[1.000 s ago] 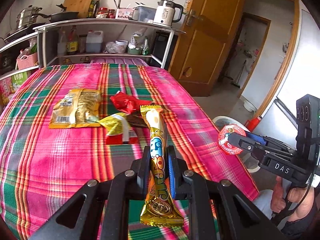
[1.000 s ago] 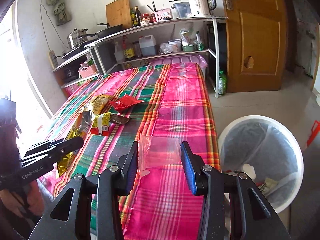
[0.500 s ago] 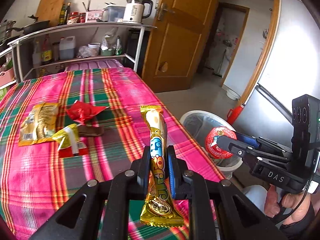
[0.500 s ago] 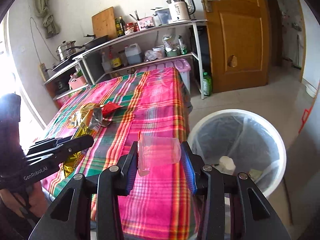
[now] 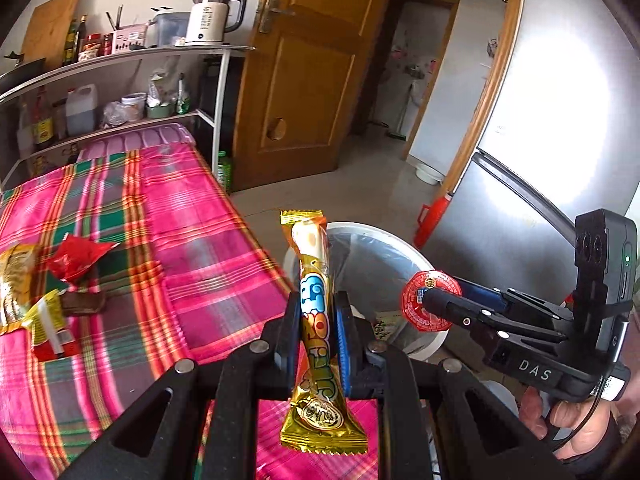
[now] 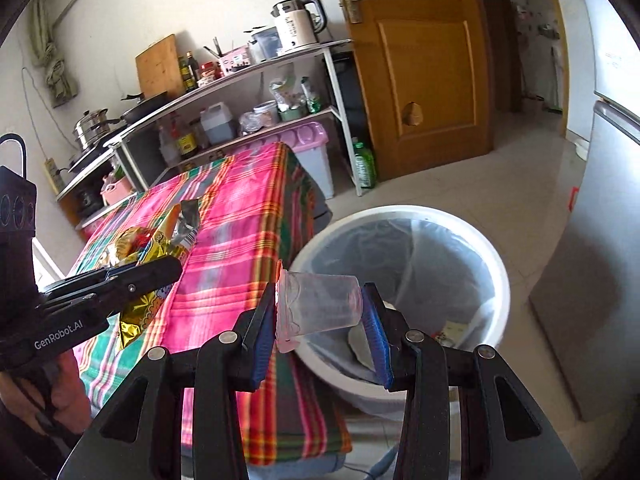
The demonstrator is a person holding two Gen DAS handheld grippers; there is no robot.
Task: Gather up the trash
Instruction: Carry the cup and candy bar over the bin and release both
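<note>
I am seeing the left hand-held gripper [image 5: 318,336] clamping a long gold foil snack wrapper [image 5: 316,332], long axis pointing forward past the worktop [image 5: 208,264] edge. The right hand-held gripper [image 6: 320,322] is clamping a clear plastic cup [image 6: 320,306] lying sideways above the white bag-lined bin [image 6: 496,276], which is holding scraps.

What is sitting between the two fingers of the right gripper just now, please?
A clear plastic cup with a red foil lid, lying sideways, clamped by the right gripper over the white bin; the right wrist view shows it.

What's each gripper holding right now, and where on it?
The left gripper pinches a gold snack-bar wrapper across its lower middle. The right gripper clamps a clear plastic jelly cup end to end, lid rim against one finger, base against the other.
</note>
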